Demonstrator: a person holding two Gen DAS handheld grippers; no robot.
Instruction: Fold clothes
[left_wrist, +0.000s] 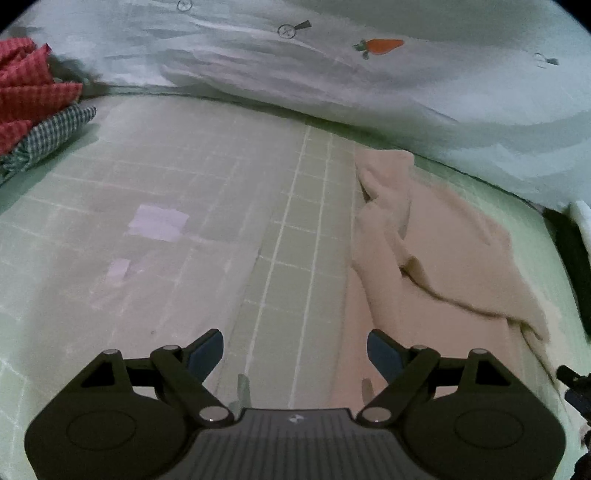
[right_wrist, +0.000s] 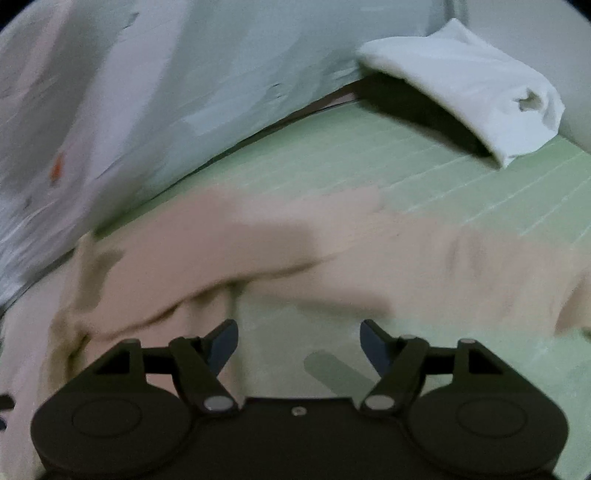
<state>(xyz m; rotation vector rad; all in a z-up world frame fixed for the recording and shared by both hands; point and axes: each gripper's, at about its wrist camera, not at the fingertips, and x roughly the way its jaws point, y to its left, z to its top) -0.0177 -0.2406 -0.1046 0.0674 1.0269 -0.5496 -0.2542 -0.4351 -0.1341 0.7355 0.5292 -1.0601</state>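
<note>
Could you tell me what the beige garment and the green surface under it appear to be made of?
The beige garment looks like soft matte knit or fleece: it slumps in thick, rounded folds without shine. The green surface looks like a thin woven sheet printed with a pale grid, lying flat with shallow creases. The blur leaves the exact fibres open.

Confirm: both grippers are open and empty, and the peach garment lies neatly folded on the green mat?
Not folded. The peach garment lies rumpled and spread on the green mat, as both wrist views show. The left gripper and right gripper are indeed open and empty.
</note>
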